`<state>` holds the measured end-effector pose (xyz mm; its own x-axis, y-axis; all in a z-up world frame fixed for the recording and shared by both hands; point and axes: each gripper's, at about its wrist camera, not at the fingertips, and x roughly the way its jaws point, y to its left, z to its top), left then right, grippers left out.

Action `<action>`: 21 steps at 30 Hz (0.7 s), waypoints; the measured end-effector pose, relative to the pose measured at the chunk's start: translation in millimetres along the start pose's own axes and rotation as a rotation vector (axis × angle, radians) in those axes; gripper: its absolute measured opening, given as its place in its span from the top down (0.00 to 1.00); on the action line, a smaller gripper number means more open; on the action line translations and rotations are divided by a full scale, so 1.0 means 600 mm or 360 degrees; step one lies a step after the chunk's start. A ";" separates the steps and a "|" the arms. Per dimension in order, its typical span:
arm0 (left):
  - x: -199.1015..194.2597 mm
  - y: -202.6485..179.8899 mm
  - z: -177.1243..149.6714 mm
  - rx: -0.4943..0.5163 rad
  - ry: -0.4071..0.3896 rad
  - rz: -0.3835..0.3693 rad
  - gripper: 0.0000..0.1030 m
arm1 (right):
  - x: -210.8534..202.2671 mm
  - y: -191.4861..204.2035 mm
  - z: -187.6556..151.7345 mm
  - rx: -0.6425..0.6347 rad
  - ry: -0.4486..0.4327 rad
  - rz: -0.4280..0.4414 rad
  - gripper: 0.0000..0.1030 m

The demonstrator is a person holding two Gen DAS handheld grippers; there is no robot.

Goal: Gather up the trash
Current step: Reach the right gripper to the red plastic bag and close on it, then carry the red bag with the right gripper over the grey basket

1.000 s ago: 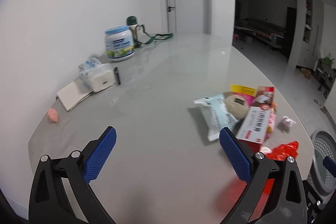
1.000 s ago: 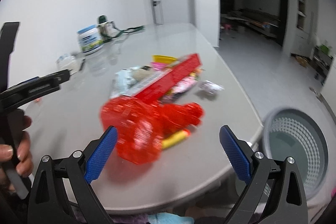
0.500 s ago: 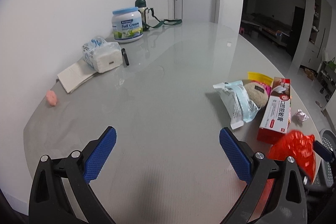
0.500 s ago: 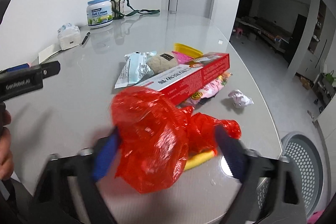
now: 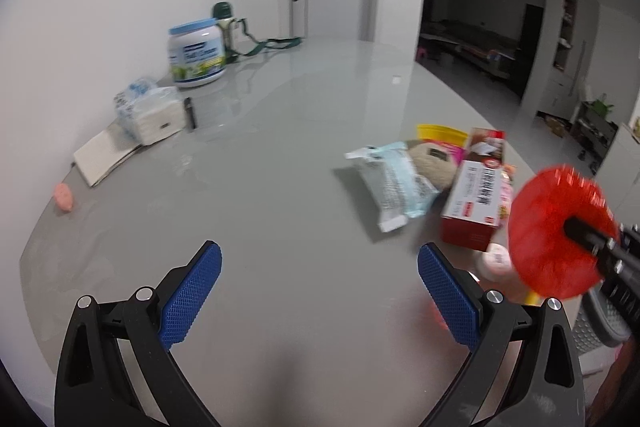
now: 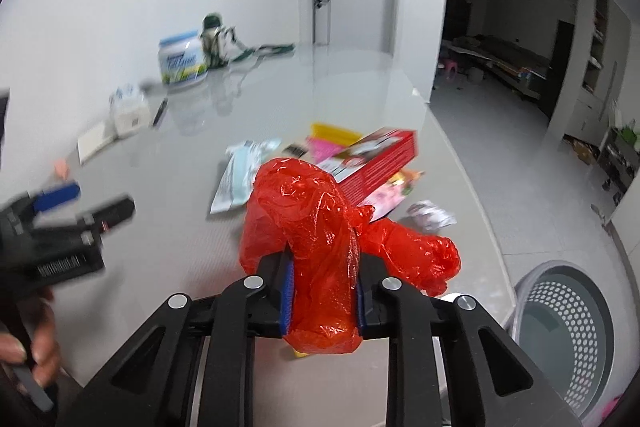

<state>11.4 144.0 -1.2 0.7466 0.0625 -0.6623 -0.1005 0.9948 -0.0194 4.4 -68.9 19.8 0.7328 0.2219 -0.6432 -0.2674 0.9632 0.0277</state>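
My right gripper (image 6: 322, 291) is shut on a crumpled red plastic bag (image 6: 316, 227) and holds it above the grey table's near right edge. The bag also shows in the left wrist view (image 5: 556, 231), blurred, at the right. My left gripper (image 5: 320, 291) is open and empty over the bare near part of the table (image 5: 280, 187). A pile of trash lies beyond: a red box (image 6: 380, 159), a pale blue wrapper (image 6: 240, 175), a yellow packet (image 6: 334, 131), pink packets and a crumpled white paper (image 6: 430, 217). A round perforated bin (image 6: 564, 339) stands on the floor at the right.
At the table's far left stand a milk powder tub (image 5: 196, 55), a green bottle with a strap (image 5: 226, 23), a tissue pack (image 5: 150, 115), a black pen, a notebook (image 5: 106, 157) and a small pink thing (image 5: 64, 197). The table edge curves at the right.
My right gripper has closed on the red bag and lifted it off the table. The left gripper has stayed open and shifted slightly.
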 end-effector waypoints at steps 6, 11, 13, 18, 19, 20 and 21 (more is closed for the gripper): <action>0.005 -0.065 -0.011 0.0090 0.0056 -0.0175 0.06 | -0.061 -0.064 0.010 0.0153 -0.0127 -0.0089 0.79; 0.015 -0.130 -0.030 0.0202 0.0106 -0.0298 0.06 | -0.095 -0.126 -0.014 0.0296 -0.0146 -0.0186 0.79; 0.024 -0.158 -0.041 0.0244 0.0145 -0.0343 0.06 | -0.102 -0.145 -0.028 0.0340 -0.0140 -0.0210 0.79; 0.049 -0.207 -0.063 0.0326 0.0247 -0.0375 0.06 | -0.118 -0.188 -0.065 0.0431 -0.0125 -0.0239 0.79; 0.054 -0.215 -0.066 0.0340 0.0263 -0.0375 0.06 | -0.121 -0.196 -0.072 0.0447 -0.0125 -0.0248 0.79; 0.059 -0.225 -0.070 0.0357 0.0279 -0.0374 0.06 | -0.123 -0.203 -0.080 0.0463 -0.0126 -0.0255 0.79; 0.060 -0.231 -0.072 0.0368 0.0288 -0.0374 0.06 | -0.126 -0.212 -0.087 0.0480 -0.0126 -0.0257 0.79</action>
<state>23.7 5.1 -54.8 0.6015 -0.1645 -0.7818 0.2265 0.9735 -0.0306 -49.7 -216.0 24.7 0.8000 0.0626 -0.5967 0.0444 0.9856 0.1629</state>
